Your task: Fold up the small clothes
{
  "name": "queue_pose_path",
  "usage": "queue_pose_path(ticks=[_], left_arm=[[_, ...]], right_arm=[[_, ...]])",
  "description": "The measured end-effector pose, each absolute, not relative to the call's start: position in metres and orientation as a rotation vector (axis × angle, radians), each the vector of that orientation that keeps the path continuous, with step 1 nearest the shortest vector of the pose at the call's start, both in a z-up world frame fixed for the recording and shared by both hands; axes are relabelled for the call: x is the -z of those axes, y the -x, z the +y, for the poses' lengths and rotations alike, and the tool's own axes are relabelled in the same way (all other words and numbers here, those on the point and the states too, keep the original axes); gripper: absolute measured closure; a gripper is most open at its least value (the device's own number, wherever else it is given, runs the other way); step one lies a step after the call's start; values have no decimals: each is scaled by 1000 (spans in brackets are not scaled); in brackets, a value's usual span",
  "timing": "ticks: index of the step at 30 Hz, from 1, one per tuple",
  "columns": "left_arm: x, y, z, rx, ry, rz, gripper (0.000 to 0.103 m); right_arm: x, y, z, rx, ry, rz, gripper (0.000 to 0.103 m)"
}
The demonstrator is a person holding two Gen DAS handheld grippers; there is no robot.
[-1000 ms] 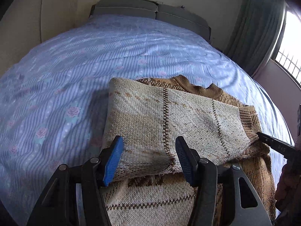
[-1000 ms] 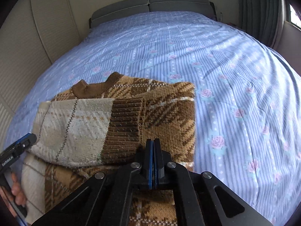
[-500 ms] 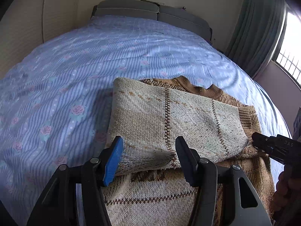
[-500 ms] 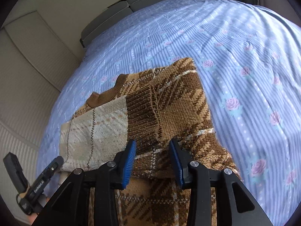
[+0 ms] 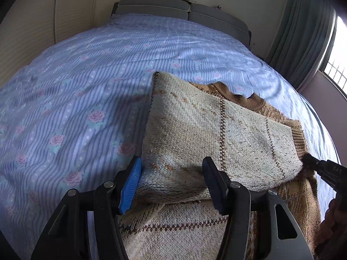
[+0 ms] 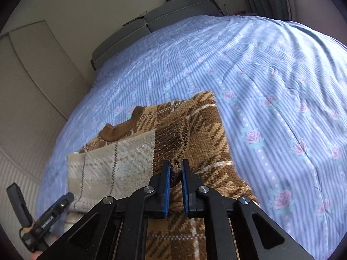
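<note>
A knitted sweater [image 5: 216, 130] in cream and brown plaid lies on the bed, with a cream sleeve folded across its chest. My left gripper [image 5: 171, 179] stands open astride the near edge of that folded sleeve, the knit lying loose between its blue pads. In the right wrist view the sweater [image 6: 201, 130] shows its brown side and collar [image 6: 117, 130]. My right gripper [image 6: 174, 173] is shut on the dark ribbed cuff [image 6: 171, 136], pinching its lower edge. The same right gripper [image 5: 321, 169] shows at the sleeve's right end. The left gripper's fingers [image 6: 63, 203] are at the lower left.
The bed sheet [image 5: 86, 86] is blue-striped with pink roses and spreads wide on both sides of the sweater. A grey headboard [image 5: 184, 10] stands at the far end. Curtains [image 5: 303, 32] and a window are at the right. A person's hand [image 5: 331, 227] holds the right gripper.
The right gripper rolled, opened over the brown sleeve, then shut on the ribbed cuff. The left gripper has stayed in place over the cream sleeve.
</note>
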State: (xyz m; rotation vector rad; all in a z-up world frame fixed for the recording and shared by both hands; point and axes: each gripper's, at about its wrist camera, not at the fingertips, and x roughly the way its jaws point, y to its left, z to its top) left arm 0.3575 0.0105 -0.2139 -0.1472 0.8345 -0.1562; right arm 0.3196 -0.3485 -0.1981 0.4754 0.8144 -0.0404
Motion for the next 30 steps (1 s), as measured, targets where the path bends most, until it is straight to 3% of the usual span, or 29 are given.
queue_pose_path(ticks=[3, 5, 7, 10, 23, 27, 30], left_arm=[[218, -358, 13, 146, 146, 841, 46], [215, -355, 16, 140, 160, 831, 46], [206, -349, 18, 139, 175, 797, 46], [192, -344, 11, 179, 162, 735, 42], [217, -355, -20, 295, 84, 787, 36], [216, -349, -27, 267, 21, 773, 36], [203, -338, -26, 250, 11, 761, 35]], right_arm=[[203, -319, -347, 44, -439, 832, 91], [193, -315, -343, 76, -399, 812, 83], [180, -306, -340, 122, -352, 761, 67], [160, -297, -331, 105, -292, 657, 56], [201, -326, -299, -36, -191, 792, 53], [205, -327, -281, -27, -69, 785, 41], [196, -322, -275, -2, -41, 774, 40]])
